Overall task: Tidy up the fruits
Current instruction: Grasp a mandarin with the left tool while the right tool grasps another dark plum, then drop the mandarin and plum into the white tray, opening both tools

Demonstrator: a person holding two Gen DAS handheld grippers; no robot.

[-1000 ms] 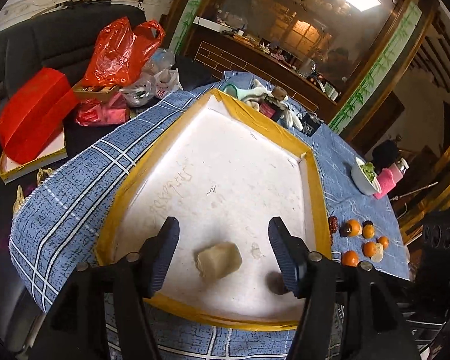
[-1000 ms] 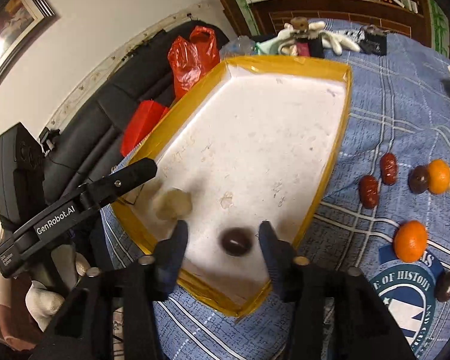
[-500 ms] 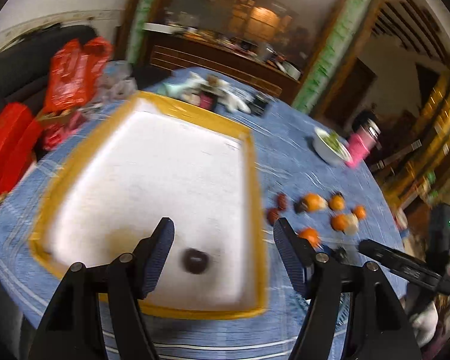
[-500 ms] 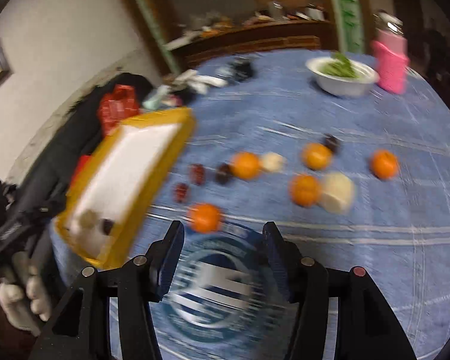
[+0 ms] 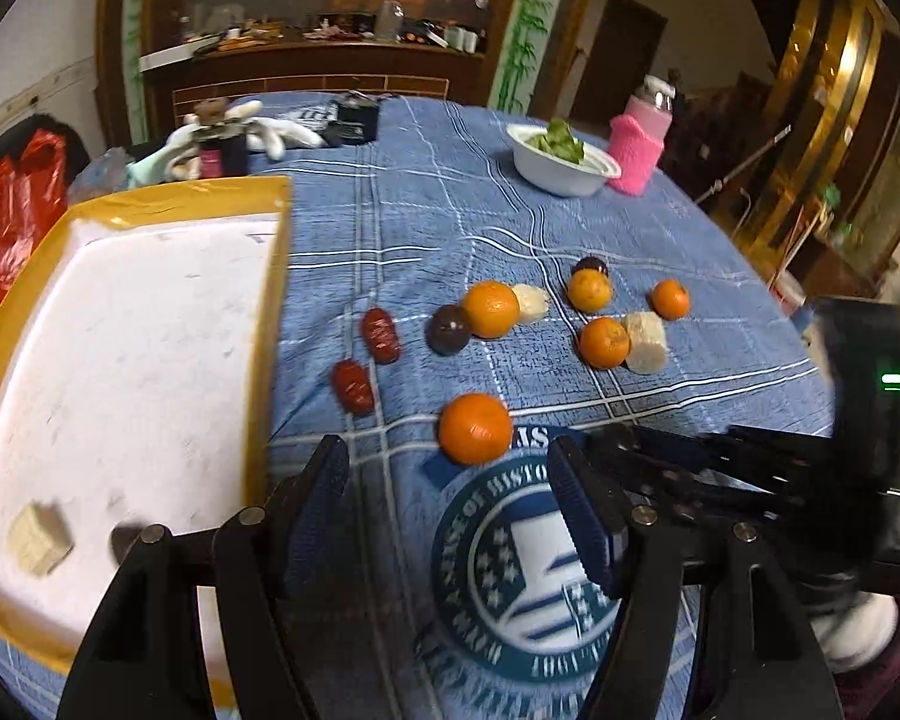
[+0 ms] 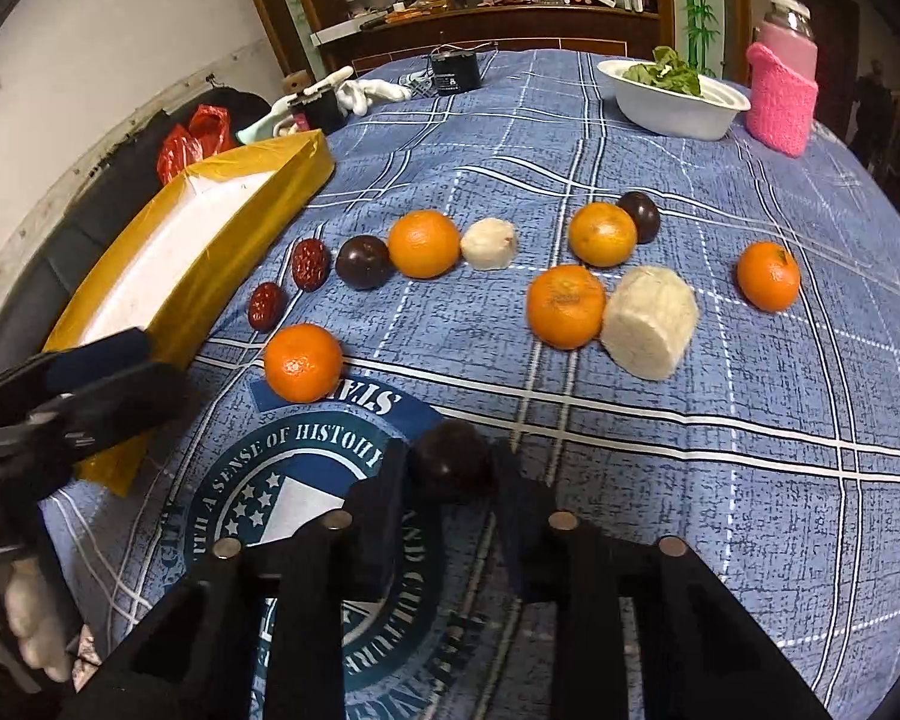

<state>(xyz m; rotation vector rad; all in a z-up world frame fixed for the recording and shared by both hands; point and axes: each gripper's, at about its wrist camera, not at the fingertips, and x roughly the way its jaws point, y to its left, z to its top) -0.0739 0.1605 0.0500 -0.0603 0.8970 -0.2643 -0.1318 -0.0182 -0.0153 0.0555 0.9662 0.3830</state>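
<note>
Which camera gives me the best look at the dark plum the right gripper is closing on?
The right wrist view: the dark plum sits close up between the right gripper fingers, on the tablecloth's emblem. In the left wrist view that gripper's arm hides it.

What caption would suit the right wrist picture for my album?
Right gripper closes on a dark plum while oranges, dates and the yellow-rimmed tray wait on the blue tablecloth.
</note>
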